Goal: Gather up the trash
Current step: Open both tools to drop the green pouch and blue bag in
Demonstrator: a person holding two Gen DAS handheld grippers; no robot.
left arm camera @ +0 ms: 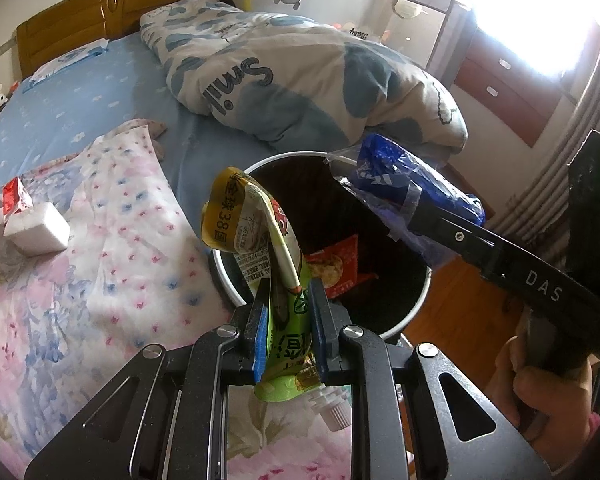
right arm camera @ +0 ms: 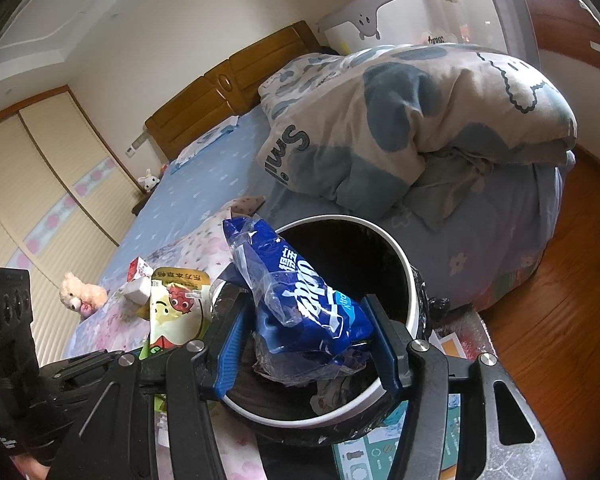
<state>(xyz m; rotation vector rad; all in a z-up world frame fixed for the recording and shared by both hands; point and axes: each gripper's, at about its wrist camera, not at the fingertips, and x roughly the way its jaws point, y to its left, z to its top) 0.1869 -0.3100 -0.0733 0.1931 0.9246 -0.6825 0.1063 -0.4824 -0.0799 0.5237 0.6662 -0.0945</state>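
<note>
Daylight glare whites out the left wrist view's upper right corner; both views sharp, edges bowed and dark.

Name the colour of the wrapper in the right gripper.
Blue with white lettering, the wrapper shows best in the right wrist view.

bed: blue sheet (left arm camera: pixel 100 96) | duvet (left arm camera: pixel 300 76) rumpled far side | wood headboard (left arm camera: pixel 112 4) | plush bear (right arm camera: pixel 78 294)

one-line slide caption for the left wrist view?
Left tongs grip a green drink pouch above the lined trash bin beside the bed.
</note>
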